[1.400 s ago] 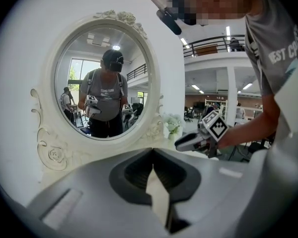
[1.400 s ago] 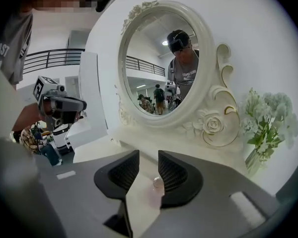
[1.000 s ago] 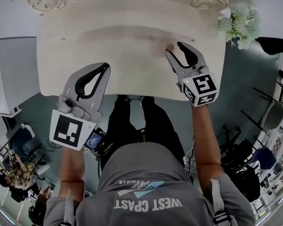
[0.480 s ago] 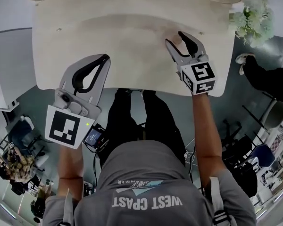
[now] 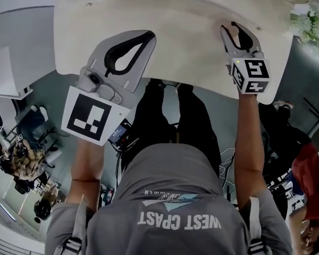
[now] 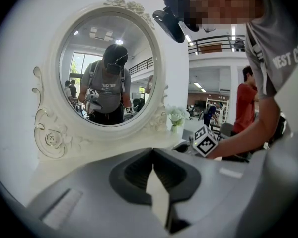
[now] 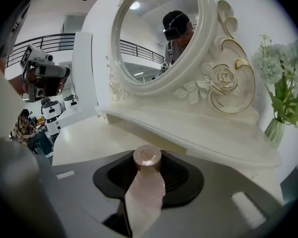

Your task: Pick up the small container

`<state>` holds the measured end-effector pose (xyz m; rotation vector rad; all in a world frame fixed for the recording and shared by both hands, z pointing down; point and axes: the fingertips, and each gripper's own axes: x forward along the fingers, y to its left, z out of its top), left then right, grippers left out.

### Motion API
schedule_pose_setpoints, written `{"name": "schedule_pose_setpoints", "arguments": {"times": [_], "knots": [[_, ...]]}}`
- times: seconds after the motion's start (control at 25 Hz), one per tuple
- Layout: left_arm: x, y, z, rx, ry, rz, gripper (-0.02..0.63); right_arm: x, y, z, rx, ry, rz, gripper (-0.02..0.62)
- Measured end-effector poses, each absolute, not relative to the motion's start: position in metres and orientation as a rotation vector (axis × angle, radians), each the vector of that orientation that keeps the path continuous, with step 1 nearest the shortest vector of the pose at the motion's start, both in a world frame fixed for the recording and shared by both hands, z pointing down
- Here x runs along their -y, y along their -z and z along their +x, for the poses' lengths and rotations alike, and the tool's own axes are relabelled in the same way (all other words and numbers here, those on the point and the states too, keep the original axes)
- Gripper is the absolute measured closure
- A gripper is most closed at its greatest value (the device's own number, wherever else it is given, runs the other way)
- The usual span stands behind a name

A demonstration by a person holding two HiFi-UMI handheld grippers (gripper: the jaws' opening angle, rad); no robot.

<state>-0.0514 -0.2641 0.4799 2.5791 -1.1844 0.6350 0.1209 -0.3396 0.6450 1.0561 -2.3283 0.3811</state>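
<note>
**Item: small container** (image 7: 147,158). Pale pink, narrow, with a round cap. It stands upright on the white dressing table (image 5: 191,15), long axis vertical, cap uppermost. In the right gripper view it sits dead centre between the jaw tips. From the tool it lies at 12 o'clock, straight along the jaws. In the head view the tips hide it.

**Tool: right gripper** (image 5: 230,26). At 1 o'clock in the head view, over the right part of the table and angled downward. Its jaws have just been closing with the container between them. The pink body fills the gap, and the pads appear to press on its sides, so the gripper is clenched on the container. No view shows whether the base has left the table.

**Tool: left gripper** (image 5: 149,34). At 11 o'clock in the head view, tips over the table's near edge, well apart from the container. Its jaws are together with nothing between them.

**Surroundings.** An oval mirror (image 7: 154,33) in a carved frame stands at 12 o'clock beyond the container. A vase of pale flowers (image 7: 280,78) stands at 3 o'clock.

**Governing relation.** The right hand is the nearer one and already straddles the item. The grip crosses the upright axis from both sides, so the lift is judged to go straight up, keeping the cap uppermost.
</note>
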Motion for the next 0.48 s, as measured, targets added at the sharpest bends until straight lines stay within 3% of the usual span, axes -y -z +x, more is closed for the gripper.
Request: {"name": "schedule_pose_setpoints", "arguments": {"times": [0.48], "knots": [[0.257, -0.454, -0.061, 1.211, -0.589, 2.598, 0.604, 0.318, -0.622, 0.131, 2.288, -0.464, 1.131, 0.459]]}}
